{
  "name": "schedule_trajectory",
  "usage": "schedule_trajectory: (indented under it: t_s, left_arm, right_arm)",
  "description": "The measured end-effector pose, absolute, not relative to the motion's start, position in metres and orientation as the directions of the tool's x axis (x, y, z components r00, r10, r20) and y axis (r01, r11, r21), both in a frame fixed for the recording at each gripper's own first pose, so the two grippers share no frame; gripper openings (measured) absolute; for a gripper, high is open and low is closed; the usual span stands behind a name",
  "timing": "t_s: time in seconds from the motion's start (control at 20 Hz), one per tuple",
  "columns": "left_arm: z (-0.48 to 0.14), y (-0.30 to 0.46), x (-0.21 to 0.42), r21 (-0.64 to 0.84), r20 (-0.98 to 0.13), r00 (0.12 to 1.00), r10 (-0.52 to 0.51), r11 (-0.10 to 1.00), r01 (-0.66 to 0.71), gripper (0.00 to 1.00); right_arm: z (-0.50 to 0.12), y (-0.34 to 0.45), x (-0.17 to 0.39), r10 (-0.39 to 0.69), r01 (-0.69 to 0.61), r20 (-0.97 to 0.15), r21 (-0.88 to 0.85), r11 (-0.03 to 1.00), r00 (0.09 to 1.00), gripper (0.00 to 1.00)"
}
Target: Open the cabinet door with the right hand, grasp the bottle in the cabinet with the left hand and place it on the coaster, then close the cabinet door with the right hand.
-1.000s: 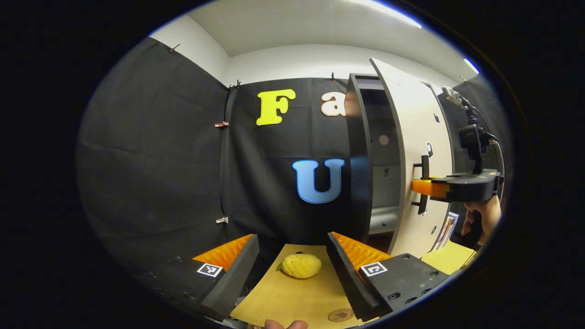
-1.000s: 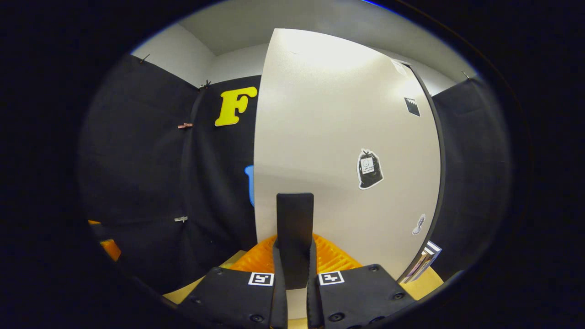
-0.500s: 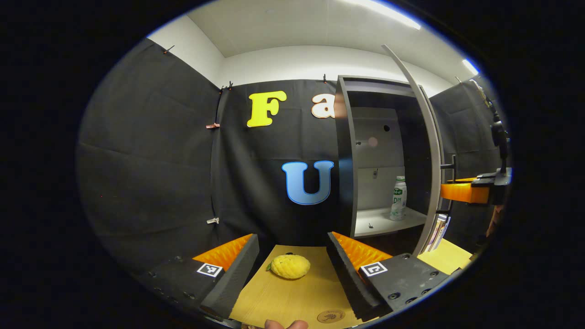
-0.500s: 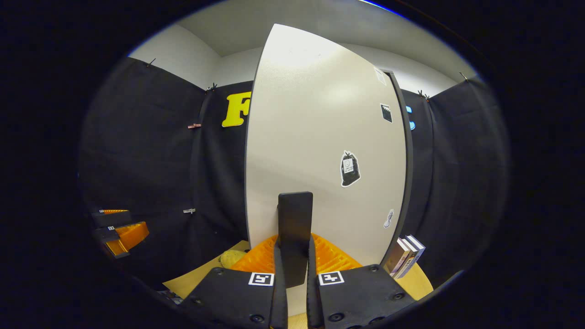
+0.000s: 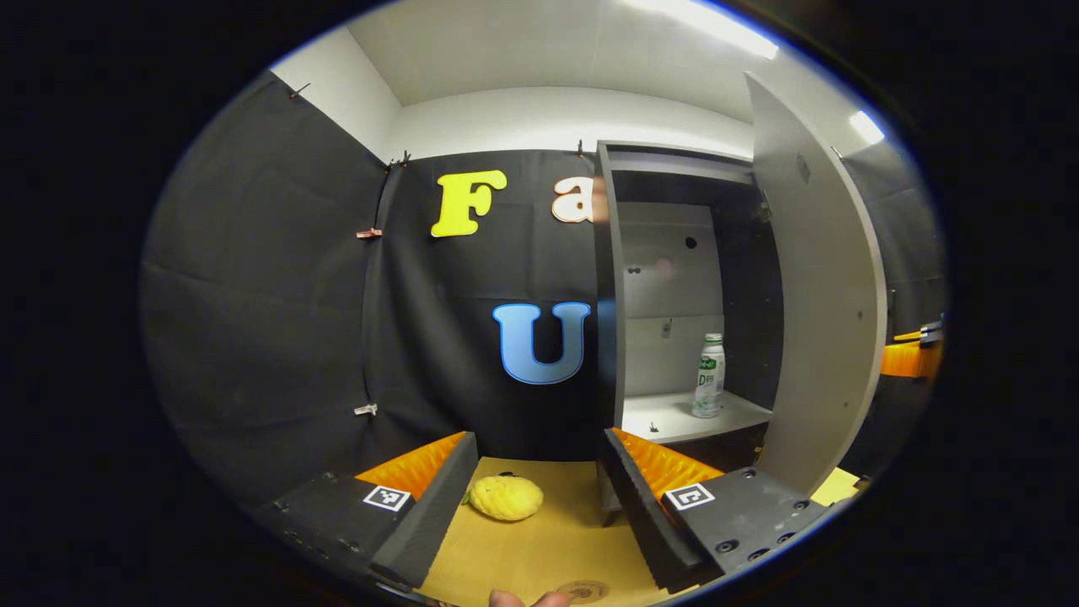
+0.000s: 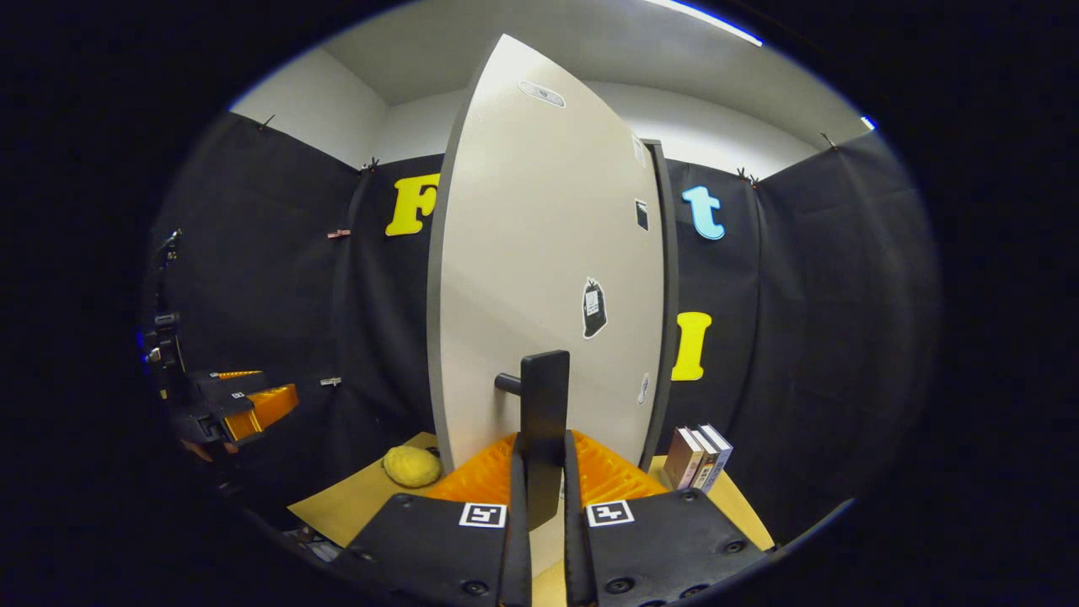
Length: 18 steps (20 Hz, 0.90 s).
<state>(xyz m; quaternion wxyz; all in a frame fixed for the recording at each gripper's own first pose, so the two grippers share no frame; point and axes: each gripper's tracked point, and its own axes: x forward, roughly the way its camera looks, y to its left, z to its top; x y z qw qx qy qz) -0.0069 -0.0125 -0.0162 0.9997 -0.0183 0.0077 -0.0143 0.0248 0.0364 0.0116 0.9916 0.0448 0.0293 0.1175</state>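
Upright white bottle, green label

A yellow lemon lies on the wooden table, near its far left part; in the right gripper view it sits at the table's left side. 3 books stand upright, leaning together, on the table's far right. Small clips pin the wall cloth.

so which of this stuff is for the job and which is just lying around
For the job:
cabinet door
door handle
bottle
coaster
right hand-held gripper
left hand-held gripper

Just lying about:
yellow fruit
books
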Motion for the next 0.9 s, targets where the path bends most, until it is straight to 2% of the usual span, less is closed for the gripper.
schedule_trajectory:
  t_s: [0.55, 0.6, 0.65, 0.7, 0.9]
  left_arm:
    - [-0.025, -0.069, 0.014, -0.029, -0.036, 0.992, -0.119, 0.993, 0.118, 0.94]
    - [-0.024, -0.074, 0.016, -0.028, -0.038, 0.992, -0.124, 0.992, 0.123, 0.94]
    - [-0.024, -0.08, 0.018, -0.025, -0.039, 0.991, -0.129, 0.991, 0.128, 0.94]
    - [-0.024, -0.085, 0.02, -0.022, -0.039, 0.99, -0.132, 0.991, 0.132, 0.92]
    - [-0.02, -0.107, 0.032, -0.018, -0.036, 0.988, -0.149, 0.989, 0.148, 0.94]
  right_arm:
    - [0.015, -0.07, 0.015, 0.093, -0.087, -0.046, 0.126, 0.988, 0.995, 0.18]
    - [0.014, -0.079, 0.014, 0.09, -0.083, -0.05, 0.133, 0.988, 0.995, 0.16]
    - [0.013, -0.087, 0.014, 0.089, -0.081, -0.054, 0.144, 0.986, 0.995, 0.02]
    - [0.011, -0.095, 0.013, 0.088, -0.078, -0.056, 0.154, 0.985, 0.995, 0.13]
    - [0.008, -0.114, 0.013, 0.095, -0.084, -0.057, 0.165, 0.983, 0.994, 0.13]
